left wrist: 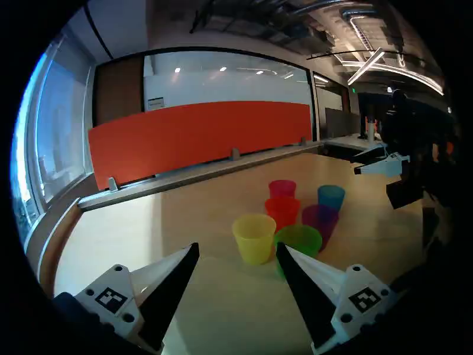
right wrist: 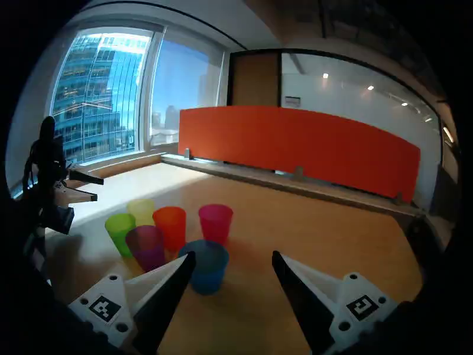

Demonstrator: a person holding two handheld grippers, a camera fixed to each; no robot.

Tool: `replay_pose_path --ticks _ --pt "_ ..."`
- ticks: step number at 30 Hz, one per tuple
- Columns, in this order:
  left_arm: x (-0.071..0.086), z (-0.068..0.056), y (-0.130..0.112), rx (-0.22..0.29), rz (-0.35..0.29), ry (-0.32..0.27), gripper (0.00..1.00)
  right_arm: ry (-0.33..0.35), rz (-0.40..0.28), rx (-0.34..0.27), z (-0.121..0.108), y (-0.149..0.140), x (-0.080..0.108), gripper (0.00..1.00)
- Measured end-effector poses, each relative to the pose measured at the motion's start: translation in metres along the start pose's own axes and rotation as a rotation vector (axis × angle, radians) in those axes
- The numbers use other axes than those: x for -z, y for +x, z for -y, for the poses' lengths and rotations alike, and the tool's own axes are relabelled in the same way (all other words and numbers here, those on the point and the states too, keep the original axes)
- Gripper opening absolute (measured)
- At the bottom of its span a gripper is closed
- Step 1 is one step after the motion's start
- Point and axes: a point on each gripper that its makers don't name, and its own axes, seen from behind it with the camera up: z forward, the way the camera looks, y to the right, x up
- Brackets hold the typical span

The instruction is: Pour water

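Several coloured plastic cups stand clustered on the wooden table (left wrist: 207, 201). In the left gripper view the yellow cup (left wrist: 254, 236) and green cup (left wrist: 298, 241) are nearest, with orange (left wrist: 282, 210), purple (left wrist: 320, 220), pink (left wrist: 282, 188) and blue (left wrist: 331, 196) behind. My left gripper (left wrist: 236, 247) is open just short of the yellow cup, holding nothing. In the right gripper view the blue cup (right wrist: 204, 266) is closest, with the purple cup (right wrist: 146, 245) to its left. My right gripper (right wrist: 232, 255) is open and empty beside the blue cup. I cannot tell whether any cup holds water.
An orange divider panel (left wrist: 201, 133) runs along the table's far edge, backed by a glass wall. Large windows (right wrist: 100, 94) lie beyond the table's side. The other gripper (left wrist: 381, 164) hovers right of the cups. A dark figure (left wrist: 408, 121) stands far right.
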Motion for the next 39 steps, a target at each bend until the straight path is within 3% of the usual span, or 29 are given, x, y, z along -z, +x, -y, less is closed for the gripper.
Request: replay_pose_path --ticks 6,11,21,30,39 --pt "0.005 0.015 0.014 0.012 -0.06 0.076 0.97 -0.077 -0.076 -0.017 -0.013 0.021 0.002 1.0" --pt "0.008 0.026 0.027 0.03 -0.11 0.126 0.97 -0.185 -0.162 -0.029 -0.036 0.043 0.004 1.0" --pt "0.012 0.048 0.051 0.084 -0.208 0.226 0.97 -0.338 -0.307 -0.06 -0.06 0.075 0.02 1.0" --pt "0.018 0.065 0.058 0.073 -0.247 0.321 0.97 -0.455 -0.353 -0.07 -0.079 0.074 0.03 1.0" --pt "0.014 0.068 0.063 0.058 -0.264 0.354 0.97 -0.495 -0.347 -0.094 -0.081 0.066 0.034 1.0"
